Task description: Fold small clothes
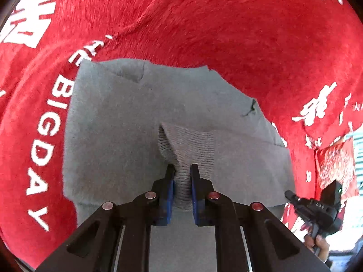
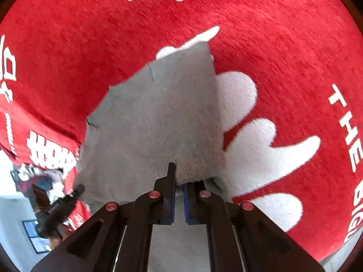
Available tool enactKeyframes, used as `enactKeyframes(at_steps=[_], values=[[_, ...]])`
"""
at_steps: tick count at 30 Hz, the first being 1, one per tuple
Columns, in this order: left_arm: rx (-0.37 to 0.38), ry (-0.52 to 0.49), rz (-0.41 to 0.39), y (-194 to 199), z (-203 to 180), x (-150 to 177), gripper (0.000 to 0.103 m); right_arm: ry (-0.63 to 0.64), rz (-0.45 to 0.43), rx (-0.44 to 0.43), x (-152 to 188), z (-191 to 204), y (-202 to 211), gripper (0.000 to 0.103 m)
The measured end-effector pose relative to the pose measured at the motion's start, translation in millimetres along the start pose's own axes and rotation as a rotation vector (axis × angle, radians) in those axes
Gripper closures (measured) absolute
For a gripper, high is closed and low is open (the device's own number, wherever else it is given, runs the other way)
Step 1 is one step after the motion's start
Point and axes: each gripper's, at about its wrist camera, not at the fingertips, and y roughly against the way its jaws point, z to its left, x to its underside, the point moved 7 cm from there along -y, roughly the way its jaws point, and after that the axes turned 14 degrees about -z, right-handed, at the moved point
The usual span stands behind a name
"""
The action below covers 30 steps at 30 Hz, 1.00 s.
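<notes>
Here the red cloth (image 1: 226, 34) reads "THE BIG DAY".

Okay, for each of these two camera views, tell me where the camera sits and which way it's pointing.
Left wrist: rides the left gripper, looks along its fingers at the grey garment on the red cloth; right gripper and a hand show.
Right wrist: rides the right gripper, same way; left gripper shows.
Shared: garment, cloth, both grippers.
</notes>
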Motion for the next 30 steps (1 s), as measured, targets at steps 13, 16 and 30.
enactKeyframes(at_steps=[13, 16, 30], values=[[-0.180, -0.119, 0.008, 13, 33, 5, 0.088, 0.015, 0.152, 0.024, 10, -15, 11, 0.071], [-0.191, -0.146, -0.003, 25, 28, -3, 0.088, 0.096, 0.047, 0.016, -16, -9, 29, 0.055], [-0.208, -0.217, 0.020, -14, -17, -1, 0.088, 0.090, -0.016, 0.067, -99, -8, -29, 0.095]])
